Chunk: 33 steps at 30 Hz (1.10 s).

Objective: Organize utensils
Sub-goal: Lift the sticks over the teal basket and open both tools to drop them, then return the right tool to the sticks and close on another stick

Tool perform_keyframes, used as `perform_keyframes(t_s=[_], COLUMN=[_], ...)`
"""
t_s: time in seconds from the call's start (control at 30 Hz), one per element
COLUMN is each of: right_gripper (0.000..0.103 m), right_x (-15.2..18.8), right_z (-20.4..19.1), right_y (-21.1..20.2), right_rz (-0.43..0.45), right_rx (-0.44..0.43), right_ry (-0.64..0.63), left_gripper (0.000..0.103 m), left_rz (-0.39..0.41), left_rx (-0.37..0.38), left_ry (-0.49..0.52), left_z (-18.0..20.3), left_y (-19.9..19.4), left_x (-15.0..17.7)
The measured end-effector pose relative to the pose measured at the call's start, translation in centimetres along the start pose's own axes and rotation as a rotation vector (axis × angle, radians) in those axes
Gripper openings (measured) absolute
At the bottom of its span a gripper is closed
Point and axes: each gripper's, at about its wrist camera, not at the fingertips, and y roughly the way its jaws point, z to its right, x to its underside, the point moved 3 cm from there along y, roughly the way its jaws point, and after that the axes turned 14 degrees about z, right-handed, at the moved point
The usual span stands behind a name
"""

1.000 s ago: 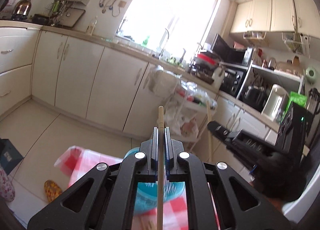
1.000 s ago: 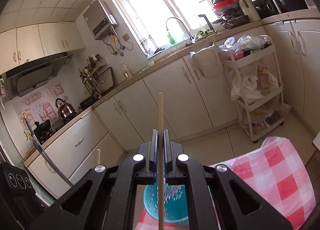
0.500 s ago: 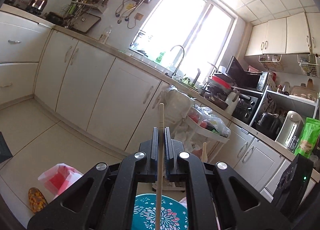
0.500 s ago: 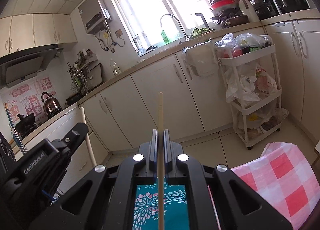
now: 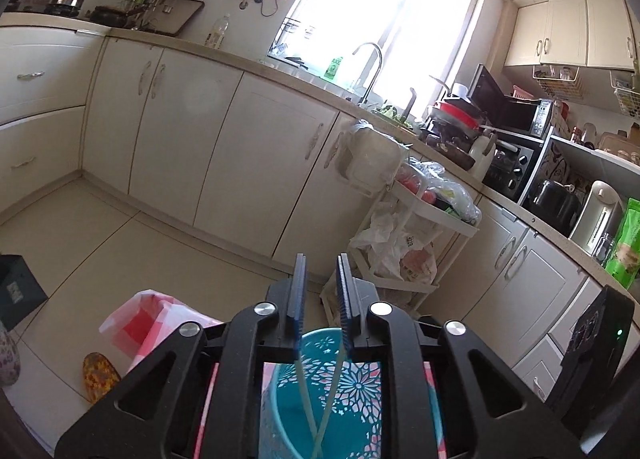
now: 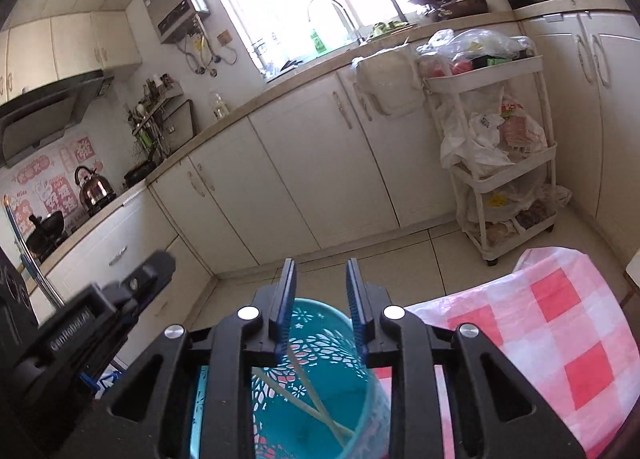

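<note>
A teal cut-out utensil holder (image 5: pixel 352 387) stands on the red-and-white checked cloth (image 6: pixel 560 339), right below both grippers. Two pale wooden chopsticks (image 5: pixel 306 395) lean crossed inside it, loose, and show in the right wrist view too as chopsticks (image 6: pixel 308 391) against the holder (image 6: pixel 320 343) wall. My left gripper (image 5: pixel 320 263) hangs over the holder's rim, its jaws opening with nothing between the pads. My right gripper (image 6: pixel 321 265) is likewise over the holder, jaws opening and empty. The left gripper's body (image 6: pixel 92 323) shows close at the left.
A white trolley (image 6: pixel 500 139) stuffed with plastic bags stands against the cream cabinets (image 5: pixel 180 131) beyond the table. On the tiled floor lie a patterned slipper (image 5: pixel 98 375) and a dark box (image 5: pixel 16 291). The right gripper's housing (image 5: pixel 600 339) sits close at the right.
Both grippers sank towards the teal holder and their jaws parted. The chopstick each one held upright has dropped into the holder.
</note>
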Motion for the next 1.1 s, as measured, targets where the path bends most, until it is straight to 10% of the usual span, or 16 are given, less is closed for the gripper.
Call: perform_keyframes(t_s=[0.23, 0.43, 0.7, 1.1], right_gripper=[0.03, 0.03, 0.026, 0.025], right_x=[0.6, 9.1, 15.4, 17.8], right_z=[2.1, 3.5, 4.3, 2.8], right_y=[-7.5, -12.5, -11.9, -10.7], right_rz=[-0.015, -0.278, -0.458, -0.498], right_rx=[0.064, 0.096, 0.12, 0.107], right_ry=[0.019, -0.111, -0.202, -0.305], left_gripper=[0.061, 0.081, 0.082, 0.083], left_rz=[-0.011, -0.172, -0.361, -0.439], left_rx=[-0.098, -0.142, -0.146, -0.154], left_ry=[0.041, 0.16, 0.239, 0.264], left_z=[-2.1, -2.9, -2.9, -1.9], left_y=[-7.1, -13.6, -18.4, -18.2], left_x=[-0.3, 5.5, 13.6, 16.2])
